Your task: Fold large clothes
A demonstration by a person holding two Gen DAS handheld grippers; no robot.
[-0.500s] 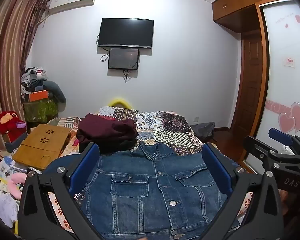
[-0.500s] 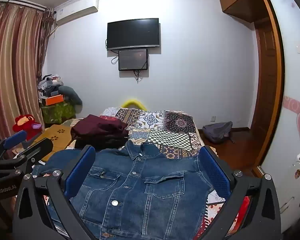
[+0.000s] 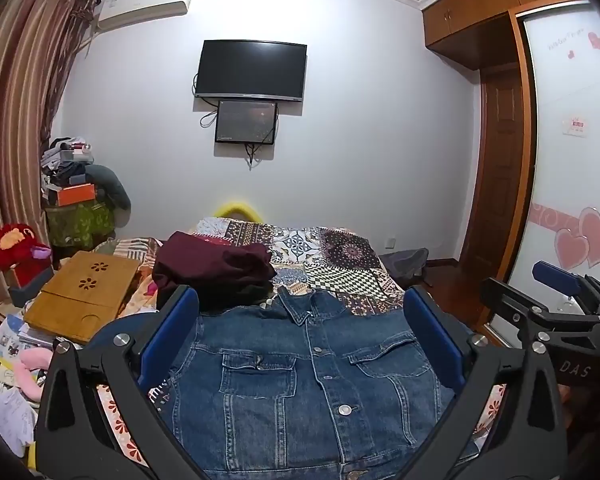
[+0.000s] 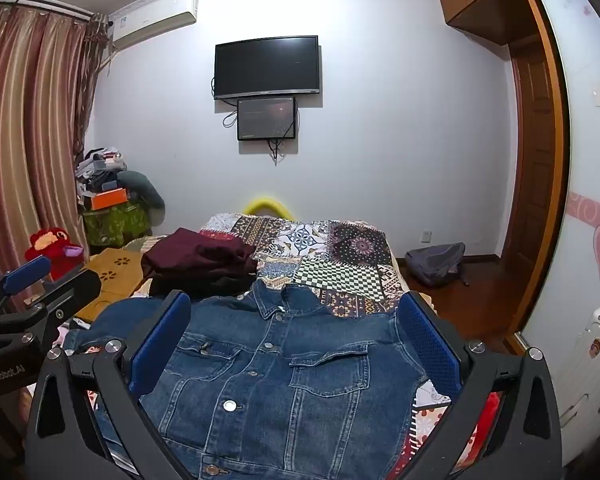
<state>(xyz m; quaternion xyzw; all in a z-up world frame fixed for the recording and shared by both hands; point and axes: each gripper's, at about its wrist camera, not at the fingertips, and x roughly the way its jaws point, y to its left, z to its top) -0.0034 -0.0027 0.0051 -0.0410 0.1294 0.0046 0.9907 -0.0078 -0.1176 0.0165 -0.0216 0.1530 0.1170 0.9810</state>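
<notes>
At the right edge of my left wrist view I read "DAS" in pale letters on the black body of the right gripper (image 3: 556,300). At the left edge of my right wrist view, "GenRobot.AI" runs along the black body of the left gripper (image 4: 40,280). The wardrobe door (image 3: 568,128) carries script lettering and a small red sign, both too small to read.

Both grippers spread wide, side by side

The left gripper (image 3: 300,336) tilts slightly downward, its blue-padded fingers (image 3: 168,336) fully apart with nothing pinched between them. The right gripper (image 4: 294,338) sits just beside it at a like tilt, its fingers (image 4: 430,340) equally wide and clamping nothing. Each shows at the edge of the other's view.
</notes>
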